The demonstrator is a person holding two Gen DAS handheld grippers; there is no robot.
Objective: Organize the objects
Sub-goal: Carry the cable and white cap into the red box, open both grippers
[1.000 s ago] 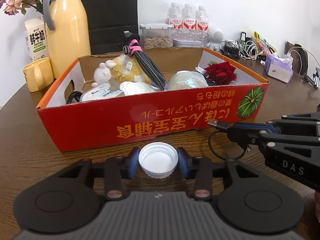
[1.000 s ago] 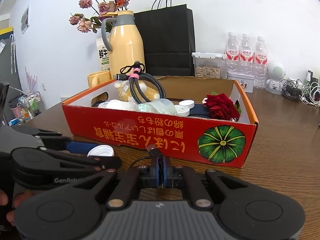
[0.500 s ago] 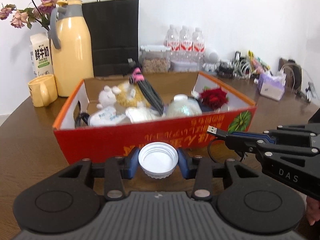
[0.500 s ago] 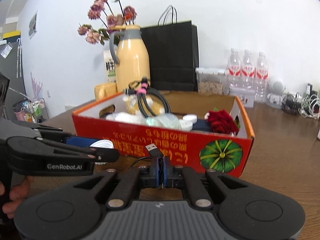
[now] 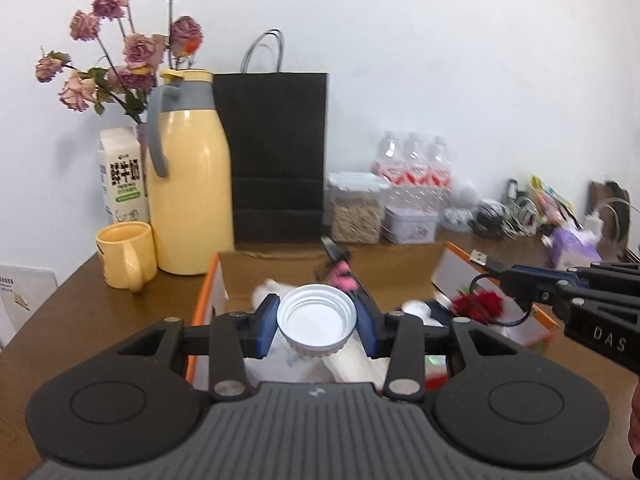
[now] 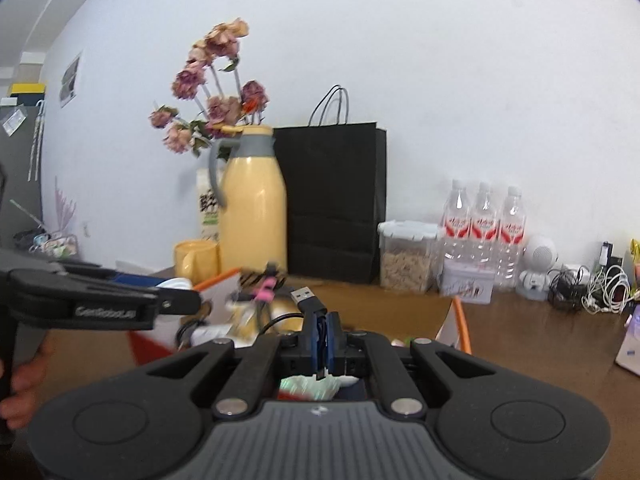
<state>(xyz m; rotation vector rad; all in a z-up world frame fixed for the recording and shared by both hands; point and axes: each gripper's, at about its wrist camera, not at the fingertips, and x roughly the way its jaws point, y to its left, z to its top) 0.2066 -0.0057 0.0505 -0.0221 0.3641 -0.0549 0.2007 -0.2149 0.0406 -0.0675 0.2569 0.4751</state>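
My left fingers [image 5: 317, 321] clamp a cap [image 5: 317, 319] above the box [image 5: 208, 292] (open-topped); right fingers [image 6: 327, 334] pinch a cable [image 6: 310, 299] over its rim.

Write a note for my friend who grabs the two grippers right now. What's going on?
Left gripper: shut on a white lid, held above the box.
Right gripper: shut on a black cable, plug end sticking out, also above the box.
Done: the box already holds a toy, a rose and a bundled cord.
Left: probably drop the lid and cable in.
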